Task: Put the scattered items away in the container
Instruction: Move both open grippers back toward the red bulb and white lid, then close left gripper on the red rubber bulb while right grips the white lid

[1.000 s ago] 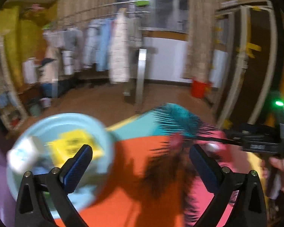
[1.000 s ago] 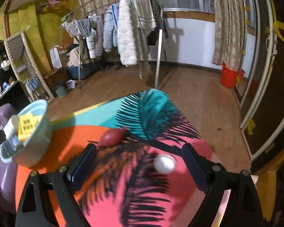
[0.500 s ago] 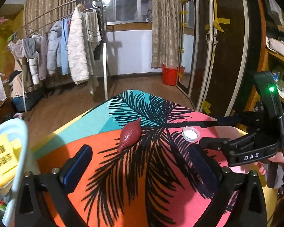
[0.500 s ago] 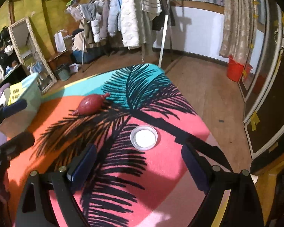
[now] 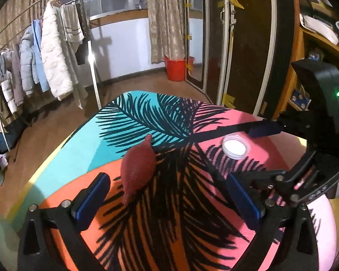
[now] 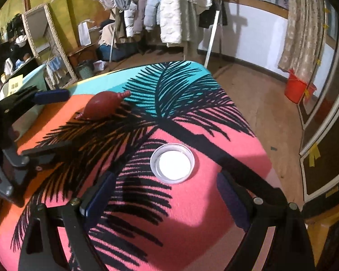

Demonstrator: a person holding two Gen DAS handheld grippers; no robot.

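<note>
A dark red rubber bulb (image 5: 137, 167) lies on the palm-print cloth; it also shows in the right wrist view (image 6: 100, 105). My left gripper (image 5: 167, 199) is open and empty, the bulb just ahead of its left finger. A small round white-filled lid (image 6: 172, 163) lies just ahead of my right gripper (image 6: 167, 199), which is open and empty; the lid also shows in the left wrist view (image 5: 235, 146). The light blue container (image 6: 27, 82) with a yellow item shows at the far left, partly hidden by the left gripper.
The table (image 6: 192, 214) is covered by a pink, orange and teal cloth and its edges drop off at right and far side. A clothes rack (image 6: 169, 11), a mirror (image 6: 45, 43) and a red bucket (image 6: 297, 88) stand on the floor beyond.
My left gripper swung right, away from the blue container, and now faces the red bulb closely. My right gripper moved forward and down toward the white lid.
</note>
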